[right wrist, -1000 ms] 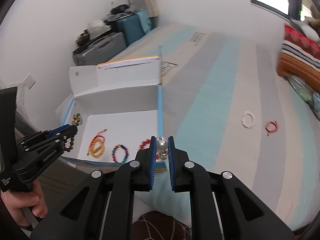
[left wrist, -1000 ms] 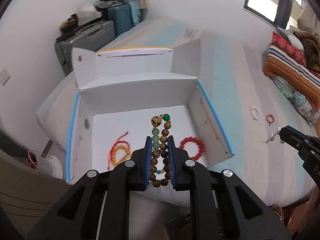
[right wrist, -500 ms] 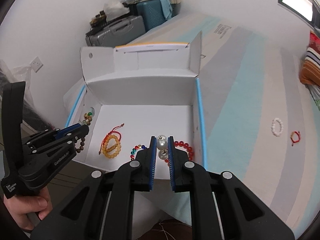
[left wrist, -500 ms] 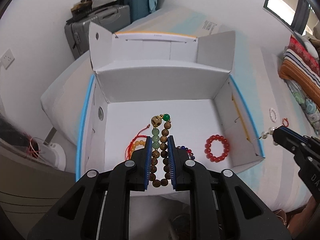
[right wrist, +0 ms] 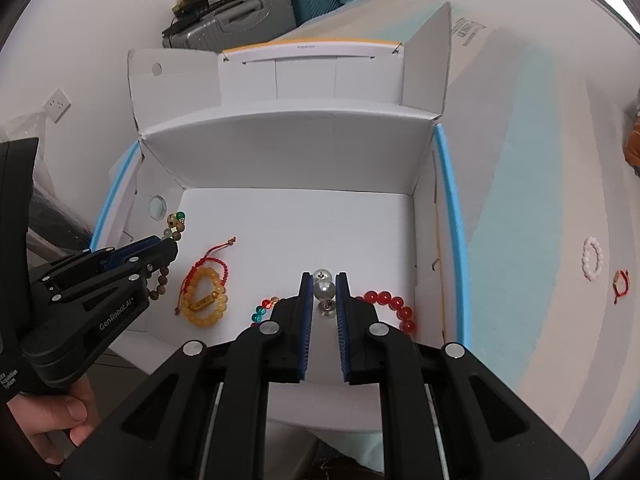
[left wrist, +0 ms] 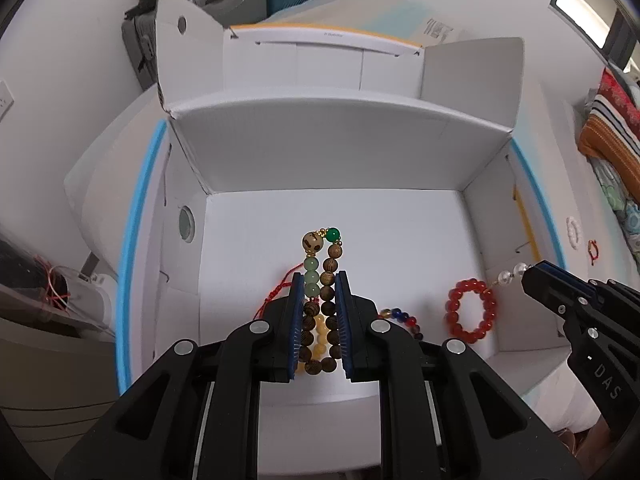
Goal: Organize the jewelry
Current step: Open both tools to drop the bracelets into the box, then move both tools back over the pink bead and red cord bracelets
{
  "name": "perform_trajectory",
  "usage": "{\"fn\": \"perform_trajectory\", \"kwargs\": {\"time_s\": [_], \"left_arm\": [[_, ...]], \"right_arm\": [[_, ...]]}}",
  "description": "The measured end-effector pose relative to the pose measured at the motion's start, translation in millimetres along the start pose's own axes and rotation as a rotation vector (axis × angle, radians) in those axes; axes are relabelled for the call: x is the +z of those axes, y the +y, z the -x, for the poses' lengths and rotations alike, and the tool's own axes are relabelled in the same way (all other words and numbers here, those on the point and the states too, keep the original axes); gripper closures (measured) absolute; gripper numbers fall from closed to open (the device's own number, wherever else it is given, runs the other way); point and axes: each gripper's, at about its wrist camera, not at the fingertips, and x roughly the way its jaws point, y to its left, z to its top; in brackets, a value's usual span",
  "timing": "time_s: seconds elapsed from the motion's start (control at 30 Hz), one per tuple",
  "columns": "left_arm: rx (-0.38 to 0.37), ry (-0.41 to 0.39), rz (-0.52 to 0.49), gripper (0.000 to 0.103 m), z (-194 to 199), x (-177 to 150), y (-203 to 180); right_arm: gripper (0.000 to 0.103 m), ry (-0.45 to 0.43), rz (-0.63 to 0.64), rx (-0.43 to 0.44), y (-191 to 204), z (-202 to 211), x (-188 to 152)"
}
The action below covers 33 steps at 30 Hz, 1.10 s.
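Observation:
An open white box (left wrist: 320, 160) (right wrist: 296, 152) sits on the bed. My left gripper (left wrist: 319, 284) is shut on a brown wooden bead bracelet (left wrist: 326, 276) with green beads, held over the box floor; it also shows in the right wrist view (right wrist: 174, 236). My right gripper (right wrist: 323, 282) is shut on pearl earrings (right wrist: 323, 288) above the box's front right; it shows in the left wrist view (left wrist: 528, 274). In the box lie a red bead bracelet (left wrist: 472, 314) (right wrist: 394, 306), a yellow bead bracelet with red cord (right wrist: 206, 298) and a multicoloured bead bracelet (left wrist: 402, 316) (right wrist: 262, 310).
On the striped bed cover right of the box lie a white bead bracelet (right wrist: 593, 258) (left wrist: 573, 232) and a small red cord bracelet (right wrist: 621, 282) (left wrist: 593, 249). Suitcases (right wrist: 240, 12) stand against the far wall. Folded colourful bedding (left wrist: 612, 136) lies at the far right.
Both grippers have moved closer, over the box, each still holding its jewelry. The right gripper came in from the bed side to above the box's front right.

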Motion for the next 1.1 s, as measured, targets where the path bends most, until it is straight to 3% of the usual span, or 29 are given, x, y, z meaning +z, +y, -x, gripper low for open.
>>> {"fn": "perform_trajectory", "kwargs": {"time_s": [0.4, 0.57, 0.6, 0.63, 0.73, 0.87, 0.93, 1.1], "left_arm": [[0.02, 0.04, -0.001, 0.087, -31.9, 0.3, 7.9], [0.02, 0.034, 0.008, 0.084, -32.2, -0.5, 9.5], [0.02, 0.036, 0.009, 0.08, -32.0, -1.1, 9.2], [0.024, 0.037, 0.011, 0.07, -31.4, -1.7, 9.2], [0.034, 0.012, 0.024, 0.057, -23.9, -1.1, 9.7], [0.047, -0.031, 0.025, 0.034, -7.0, -0.5, 6.3], [0.051, -0.054, 0.026, 0.029, 1.0, -0.2, 3.9], [0.051, -0.107, 0.007, 0.016, 21.1, 0.9, -12.0]], "right_arm": [[0.092, 0.07, 0.003, 0.007, -2.5, -43.2, 4.9], [0.088, 0.074, 0.002, -0.011, -3.6, -47.2, 5.9], [0.077, 0.071, -0.002, -0.01, -4.3, -46.4, 6.0], [0.066, 0.065, -0.003, -0.009, -4.1, -45.2, 5.8], [0.046, 0.023, -0.001, -0.014, -5.4, -32.3, 5.0], [0.03, -0.029, -0.02, -0.021, -13.2, -10.3, 4.2], [0.02, -0.05, -0.032, -0.034, -19.8, -0.2, 2.4], [0.012, -0.098, -0.068, -0.062, -43.1, 25.8, -3.2]]}}
